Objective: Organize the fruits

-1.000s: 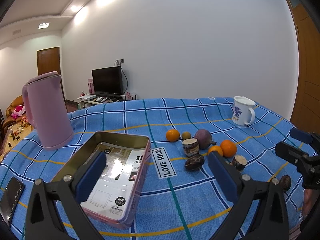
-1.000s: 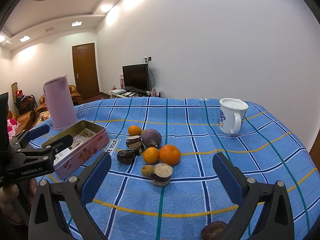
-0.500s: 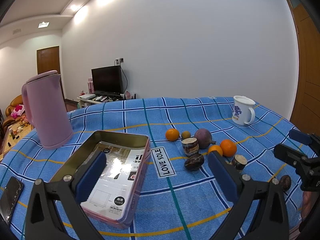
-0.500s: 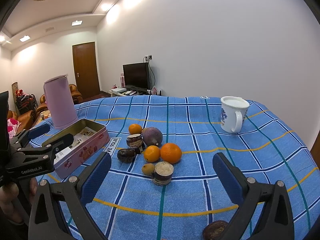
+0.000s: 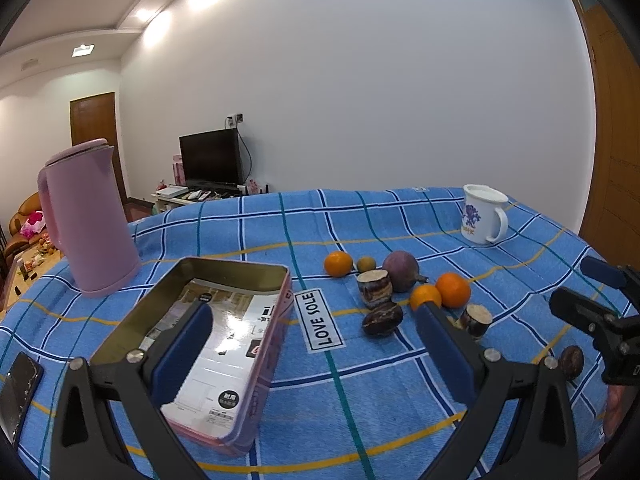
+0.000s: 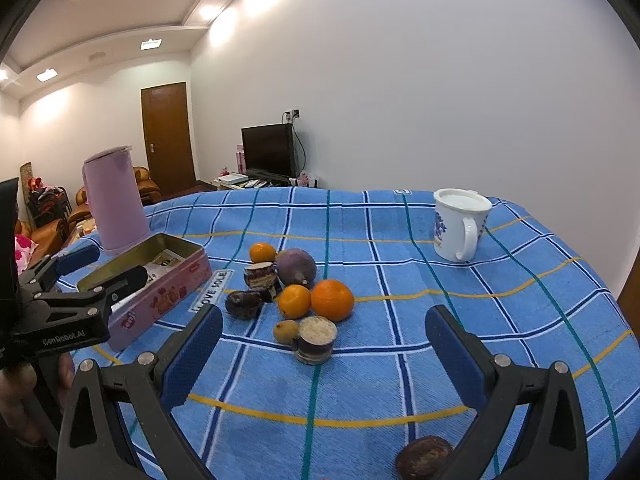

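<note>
A cluster of fruit lies mid-table on the blue checked cloth: three oranges, the largest near the middle, a purple round fruit, a dark passion fruit, a small yellow-brown fruit and cut sugarcane pieces. One more dark fruit sits alone near the front edge. An open pink tin box holds a printed card. My left gripper hovers open over the box's right side. My right gripper hangs open in front of the cluster, holding nothing.
A pink kettle stands behind the box at the left. A white mug sits at the back right. A phone lies at the cloth's left edge. A "LOVE SOLE" label is between box and fruit.
The right gripper has edged slightly toward the fruit cluster, which looks a little nearer. The left gripper has barely moved.
</note>
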A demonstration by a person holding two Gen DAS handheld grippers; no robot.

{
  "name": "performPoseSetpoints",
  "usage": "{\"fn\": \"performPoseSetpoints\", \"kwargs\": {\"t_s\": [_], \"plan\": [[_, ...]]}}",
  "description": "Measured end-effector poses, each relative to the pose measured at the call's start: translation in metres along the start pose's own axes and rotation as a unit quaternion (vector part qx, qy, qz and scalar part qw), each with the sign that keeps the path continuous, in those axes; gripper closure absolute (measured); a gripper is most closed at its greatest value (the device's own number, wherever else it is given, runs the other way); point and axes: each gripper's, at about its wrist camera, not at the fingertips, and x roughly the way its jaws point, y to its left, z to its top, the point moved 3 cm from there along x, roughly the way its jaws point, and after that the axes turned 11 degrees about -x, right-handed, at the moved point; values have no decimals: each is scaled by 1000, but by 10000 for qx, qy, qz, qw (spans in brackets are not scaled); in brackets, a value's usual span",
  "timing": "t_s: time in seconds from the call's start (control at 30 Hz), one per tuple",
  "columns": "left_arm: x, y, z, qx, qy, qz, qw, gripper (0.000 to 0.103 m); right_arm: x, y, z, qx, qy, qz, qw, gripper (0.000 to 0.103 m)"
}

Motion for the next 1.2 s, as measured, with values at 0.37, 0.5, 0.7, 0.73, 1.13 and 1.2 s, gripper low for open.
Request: {"fn": "performPoseSetpoints", "kwargs": {"t_s": [0.37, 0.5, 0.7, 0.73, 1.13, 1.2], "plan": [[8, -36, -27, 286, 245, -274, 9989, 0, -18, -35, -59, 13, 355, -662, 9972, 1], [12, -50, -35, 408, 378, -352, 9978, 0, -21, -45, -83, 149, 561, -665, 9961, 8], [12, -62, -38, 484, 465, -457, 9967, 0, -5, -52, -103, 321, 853, -398, 9950, 27], [13, -64, -39, 483, 503, -497, 9963, 0, -3, -52, -105, 358, 863, -337, 9951, 30], [34, -108, -43, 759, 928, -831, 9893, 11, 0, -55, -102, 353, 676, -152, 9970, 62], [41, -119, -43, 843, 1017, -862, 9875, 20, 0, -58, -100, 385, 626, -147, 9972, 62]]}}
